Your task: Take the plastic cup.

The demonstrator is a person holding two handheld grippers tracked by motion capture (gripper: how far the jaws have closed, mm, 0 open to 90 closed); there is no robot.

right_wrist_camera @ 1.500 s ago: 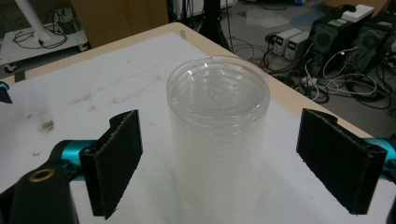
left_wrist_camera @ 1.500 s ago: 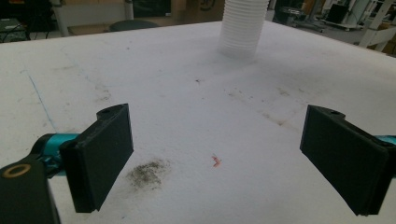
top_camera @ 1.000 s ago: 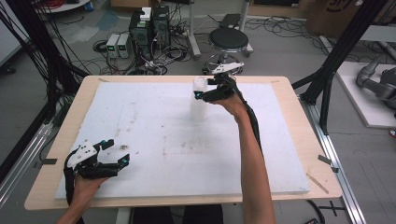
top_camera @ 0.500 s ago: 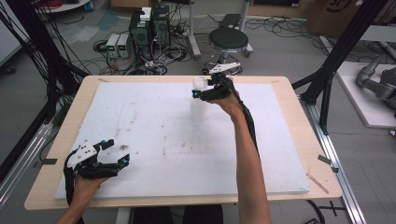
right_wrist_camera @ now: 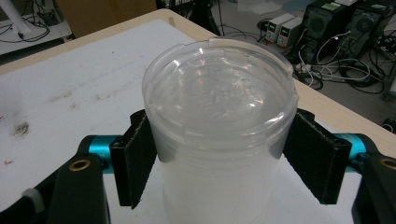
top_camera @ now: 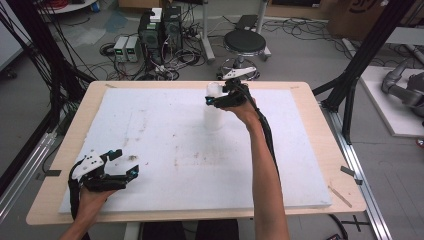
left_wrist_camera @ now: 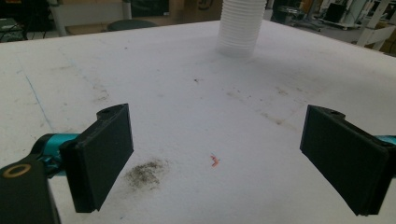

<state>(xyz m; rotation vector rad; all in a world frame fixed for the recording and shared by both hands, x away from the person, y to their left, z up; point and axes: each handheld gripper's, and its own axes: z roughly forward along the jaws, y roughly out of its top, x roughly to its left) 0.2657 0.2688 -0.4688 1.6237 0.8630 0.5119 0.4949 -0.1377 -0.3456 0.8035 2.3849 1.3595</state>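
A stack of translucent white plastic cups (top_camera: 214, 117) stands upright on the white foam board (top_camera: 175, 130), toward its far middle. My right gripper (top_camera: 212, 96) reaches in from the right at the stack's top. In the right gripper view its jaws have just been closing on the top cup (right_wrist_camera: 219, 107), and both black pads (right_wrist_camera: 135, 158) now lie against its sides. My left gripper (top_camera: 127, 164) rests low at the board's near left corner, jaws wide apart and empty. From the left gripper (left_wrist_camera: 217, 161) the cup stack (left_wrist_camera: 240, 25) stands far ahead.
The board covers a wooden table (top_camera: 330, 150). A dark smudge (left_wrist_camera: 147, 170) and a small red speck (left_wrist_camera: 215, 161) mark the board by the left gripper. Beyond the far edge are a stool (top_camera: 245, 42), electronics boxes (top_camera: 160, 30), floor cables and black frame posts (top_camera: 360, 70).
The right gripper's jaws have drawn in on the top of the cup stack. Both hands and the stack stay where they were.
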